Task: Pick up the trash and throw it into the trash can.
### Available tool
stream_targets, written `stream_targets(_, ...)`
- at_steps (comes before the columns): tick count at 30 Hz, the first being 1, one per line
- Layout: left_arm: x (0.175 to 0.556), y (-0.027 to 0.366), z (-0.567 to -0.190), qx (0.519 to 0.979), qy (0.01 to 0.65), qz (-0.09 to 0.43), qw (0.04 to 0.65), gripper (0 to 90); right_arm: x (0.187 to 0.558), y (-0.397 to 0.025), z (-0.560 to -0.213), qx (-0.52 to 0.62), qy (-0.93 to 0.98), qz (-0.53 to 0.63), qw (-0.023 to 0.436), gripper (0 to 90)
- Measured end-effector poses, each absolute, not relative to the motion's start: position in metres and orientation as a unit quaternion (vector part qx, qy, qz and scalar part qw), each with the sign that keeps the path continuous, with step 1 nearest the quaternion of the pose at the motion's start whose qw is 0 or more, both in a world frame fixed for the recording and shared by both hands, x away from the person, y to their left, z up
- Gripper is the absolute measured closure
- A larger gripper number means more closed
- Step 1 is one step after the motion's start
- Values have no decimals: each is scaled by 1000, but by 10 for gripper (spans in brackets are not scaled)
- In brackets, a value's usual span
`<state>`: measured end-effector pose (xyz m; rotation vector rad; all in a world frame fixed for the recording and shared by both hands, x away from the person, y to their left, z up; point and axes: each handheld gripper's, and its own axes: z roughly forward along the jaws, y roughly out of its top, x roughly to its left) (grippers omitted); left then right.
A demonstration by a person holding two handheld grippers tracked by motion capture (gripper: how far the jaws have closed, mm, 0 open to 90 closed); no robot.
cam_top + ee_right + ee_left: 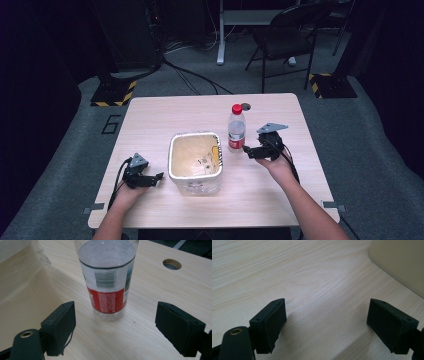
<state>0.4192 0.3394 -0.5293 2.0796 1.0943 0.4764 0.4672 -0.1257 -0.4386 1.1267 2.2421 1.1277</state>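
High view: wooden table (165,112) on grey carpet (75,130), black chair (287,37) behind.

one table (150,115) sits in the middle of the high view. on it stands one plastic bottle (236,129), right of centre, with one red cap (237,107) and one red label (107,301). one white tub (195,162) sits at the centre of the frame, lined with one plastic bag (200,186). one round hole (245,106) marks the tabletop just beside the bottle cap. there are two grippers: the left gripper (159,176) at lower left and the right gripper (246,149) right of centre. two forearms enter from the bottom edge. one folding chair (285,40) stands at upper right, and two yellow-and-black striped floor plates lie beyond the table, one at left (114,93) and one at right (332,85).
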Motion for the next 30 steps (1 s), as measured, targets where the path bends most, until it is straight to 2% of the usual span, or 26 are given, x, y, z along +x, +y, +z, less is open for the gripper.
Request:
stream_targets(19, 419, 340, -529, 809, 424, 185, 363, 159, 485, -107, -428, 392, 798, 406, 210, 128)
stream_targets(25, 419, 340, -529, 809, 423, 185, 363, 159, 491, -106, -422, 390, 799, 411, 199, 113)
stream_targets(30, 419, 340, -529, 809, 423, 185, 363, 159, 497, -99, -429, 395, 801, 404, 198, 66)
